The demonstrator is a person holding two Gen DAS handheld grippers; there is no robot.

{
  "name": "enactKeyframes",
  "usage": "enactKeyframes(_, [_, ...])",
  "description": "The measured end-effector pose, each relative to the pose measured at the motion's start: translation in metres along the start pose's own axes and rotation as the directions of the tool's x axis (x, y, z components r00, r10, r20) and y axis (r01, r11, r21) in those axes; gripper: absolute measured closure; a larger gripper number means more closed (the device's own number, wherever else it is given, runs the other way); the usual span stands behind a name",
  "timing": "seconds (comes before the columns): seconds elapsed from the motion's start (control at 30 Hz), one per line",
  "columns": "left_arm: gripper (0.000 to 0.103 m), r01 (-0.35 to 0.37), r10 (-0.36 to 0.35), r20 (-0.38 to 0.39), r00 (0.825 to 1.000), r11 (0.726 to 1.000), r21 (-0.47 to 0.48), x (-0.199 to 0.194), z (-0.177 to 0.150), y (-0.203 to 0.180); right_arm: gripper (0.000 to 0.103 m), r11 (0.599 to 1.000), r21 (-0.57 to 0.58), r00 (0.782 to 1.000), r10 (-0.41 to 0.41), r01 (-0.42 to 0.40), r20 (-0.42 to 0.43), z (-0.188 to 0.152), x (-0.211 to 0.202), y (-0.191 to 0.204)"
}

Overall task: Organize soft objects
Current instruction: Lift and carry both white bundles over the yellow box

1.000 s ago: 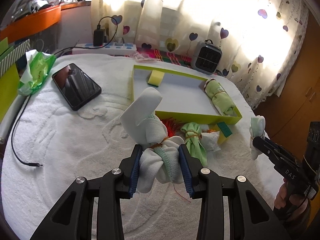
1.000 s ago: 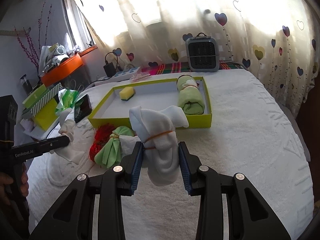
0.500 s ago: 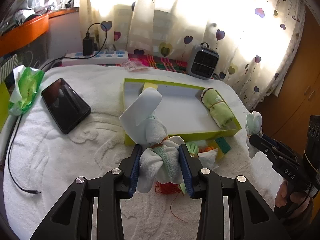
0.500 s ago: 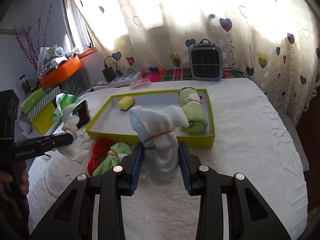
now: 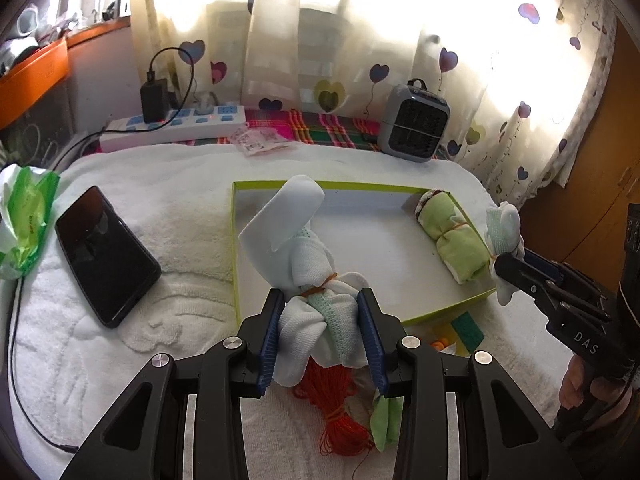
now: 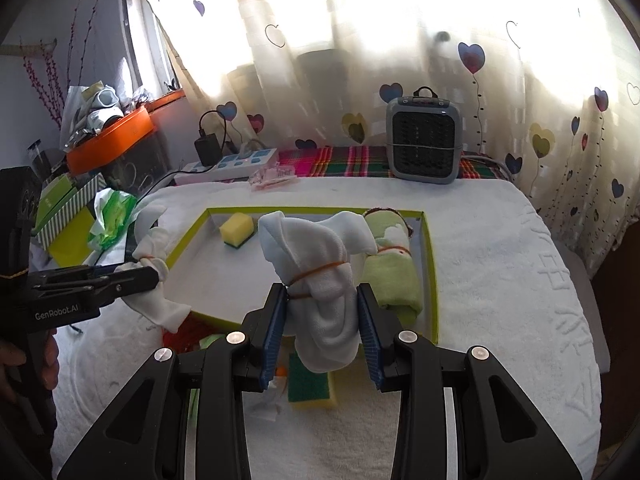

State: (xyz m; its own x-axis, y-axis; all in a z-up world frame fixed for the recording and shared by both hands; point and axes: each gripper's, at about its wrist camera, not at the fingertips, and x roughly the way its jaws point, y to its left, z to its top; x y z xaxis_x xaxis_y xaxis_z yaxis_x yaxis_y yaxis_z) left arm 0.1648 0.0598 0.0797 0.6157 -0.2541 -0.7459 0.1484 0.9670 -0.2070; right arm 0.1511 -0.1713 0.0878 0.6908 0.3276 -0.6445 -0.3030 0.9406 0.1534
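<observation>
My left gripper point(image 5: 322, 336) is shut on a white cloth bundle point(image 5: 296, 248) tied with an orange band, held over the near edge of the yellow-green tray point(image 5: 236, 240). My right gripper point(image 6: 322, 336) is shut on a second white tied bundle point(image 6: 320, 264), above the tray's near wall point(image 6: 434, 300). A rolled green towel point(image 6: 394, 272) and a yellow sponge point(image 6: 237, 230) lie in the tray. A red yarn bundle point(image 5: 334, 408) and a green cloth point(image 5: 386, 420) lie on the towel below the left gripper. A green-yellow sponge point(image 6: 310, 384) lies under the right gripper.
A black phone point(image 5: 104, 252) and a green wipes pack point(image 5: 24, 216) lie left of the tray. A small grey heater point(image 6: 424, 140) and a power strip point(image 5: 172, 126) stand at the back. A black cable point(image 5: 16, 360) runs along the left edge.
Both grippers have moved forward and up with their bundles, from before the tray to over its near edge. The loose red and green pieces now lie beneath them.
</observation>
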Motion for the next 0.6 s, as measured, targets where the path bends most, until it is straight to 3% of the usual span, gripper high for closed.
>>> enactKeyframes(0.6, [0.067, -0.031, 0.034, -0.09, 0.995, 0.999, 0.035, 0.053, 0.021, 0.0, 0.066, 0.998, -0.046, 0.992, -0.041, 0.036, -0.123, 0.026, 0.073, 0.002])
